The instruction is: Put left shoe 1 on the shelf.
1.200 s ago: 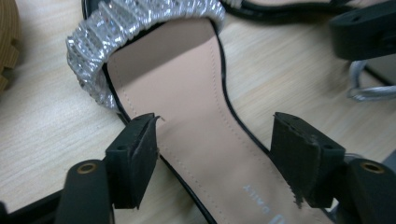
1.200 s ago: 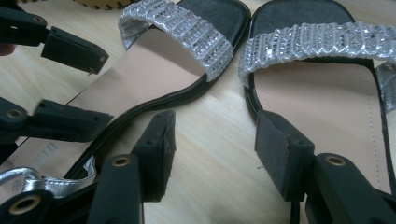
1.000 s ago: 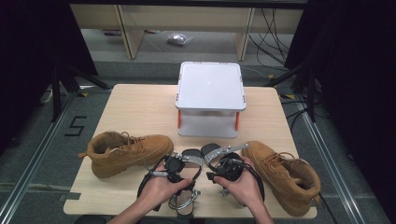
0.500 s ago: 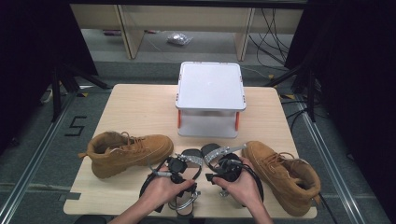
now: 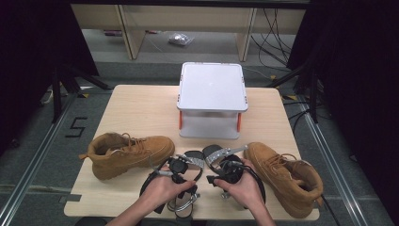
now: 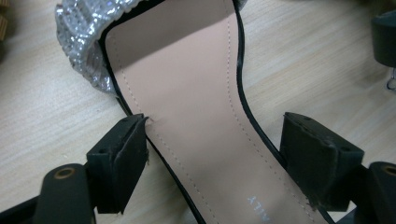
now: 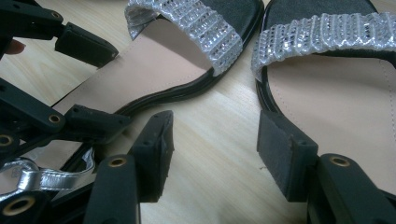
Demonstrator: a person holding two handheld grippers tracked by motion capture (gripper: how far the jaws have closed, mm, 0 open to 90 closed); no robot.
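Silver-strapped sandals: the left sandal (image 6: 187, 93) and the right sandal (image 7: 336, 102) lie side by side on the wooden table (image 5: 136, 108), on the near side of the white box (image 5: 211, 87), toes towards it.
Left gripper (image 6: 210, 154): we see its jaws astride the narrow waist of the left sandal's insole. They have just been opening and now stand released; one pad sits at the sole's edge without pinching it.
Right gripper (image 7: 215, 149): its jaws are parted over bare wood in the gap between the two sandals, one pad just beside the right sandal's inner edge, gripping nothing.
Tan boots: the left boot (image 5: 131, 153) and the right boot (image 5: 284, 176) flank the sandals, also on the box's near side, one out to each side of it.
What the change means: we judge the left sandal has been let go where it lies, resting on the table by its own weight.
Next call: we reckon either gripper would have to close on a sole edge or strap before a sandal could travel towards the box.
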